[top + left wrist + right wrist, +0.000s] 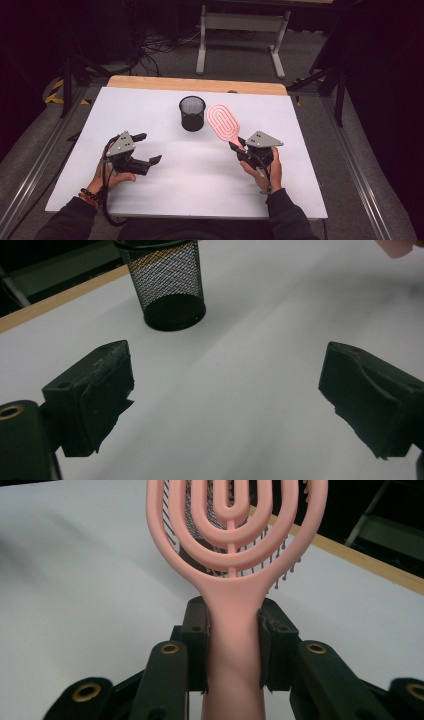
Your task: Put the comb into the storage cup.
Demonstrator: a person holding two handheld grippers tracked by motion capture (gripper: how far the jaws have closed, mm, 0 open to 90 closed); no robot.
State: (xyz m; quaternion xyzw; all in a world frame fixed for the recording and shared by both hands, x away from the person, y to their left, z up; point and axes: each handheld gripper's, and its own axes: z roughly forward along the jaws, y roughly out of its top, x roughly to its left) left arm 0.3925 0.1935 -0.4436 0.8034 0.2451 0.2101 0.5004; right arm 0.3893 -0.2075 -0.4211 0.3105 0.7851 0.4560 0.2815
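A pink vented hairbrush [224,123] is held by its handle in my right gripper [240,148], raised above the white table right of centre, head pointing toward the far side. In the right gripper view both pads clamp the brush handle [232,630], and dark bristles hang behind the pink hairbrush head [235,525]. A black mesh cup [192,113] stands upright at the table's far middle, just left of the brush head. My left gripper [147,148] hovers at the near left, open, nothing between its jaws. The left gripper view shows the mesh cup [167,282] ahead.
The white table top [200,170] has a wooden strip [195,84] along its far edge. Beyond it a grey desk frame [242,35] stands on the floor, with cables to its left. A dark stand leg [70,80] rises off the far left corner.
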